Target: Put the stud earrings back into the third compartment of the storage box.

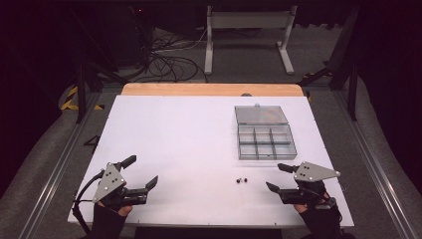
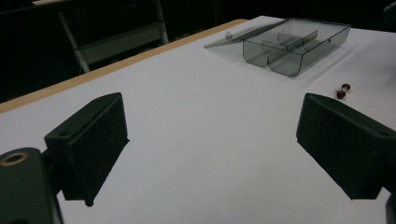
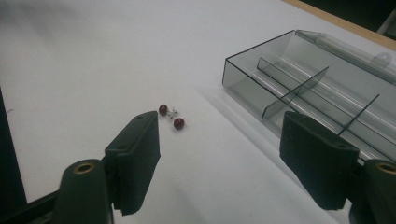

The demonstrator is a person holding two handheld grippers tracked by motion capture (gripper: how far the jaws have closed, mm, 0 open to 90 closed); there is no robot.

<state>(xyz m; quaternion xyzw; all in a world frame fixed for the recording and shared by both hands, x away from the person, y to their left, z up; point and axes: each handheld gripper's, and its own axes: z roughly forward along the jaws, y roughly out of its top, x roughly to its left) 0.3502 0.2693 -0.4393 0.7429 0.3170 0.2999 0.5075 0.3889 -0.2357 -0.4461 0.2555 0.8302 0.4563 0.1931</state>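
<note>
A pair of small dark-red beads joined by a silvery link (image 1: 242,179) lies on the white counter (image 1: 189,144), just in front of the clear smoky plastic compartment box (image 1: 266,142), lid open. Left claw (image 1: 141,173) and right claw (image 1: 276,178) both hang released, holding nothing. The beads look light, hard and prone to roll; pinching the link seems safest.

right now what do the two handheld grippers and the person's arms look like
Both are black two-jaw tools with blocky, flat-faced jaws. The left gripper and the right gripper each carry a grey three-cornered plate on top, dotted with small holes. A black cable loops from the left one. Brass-coloured rings sit at the jaw pivots in the gripper views. The person wears dark sleeves.
</note>
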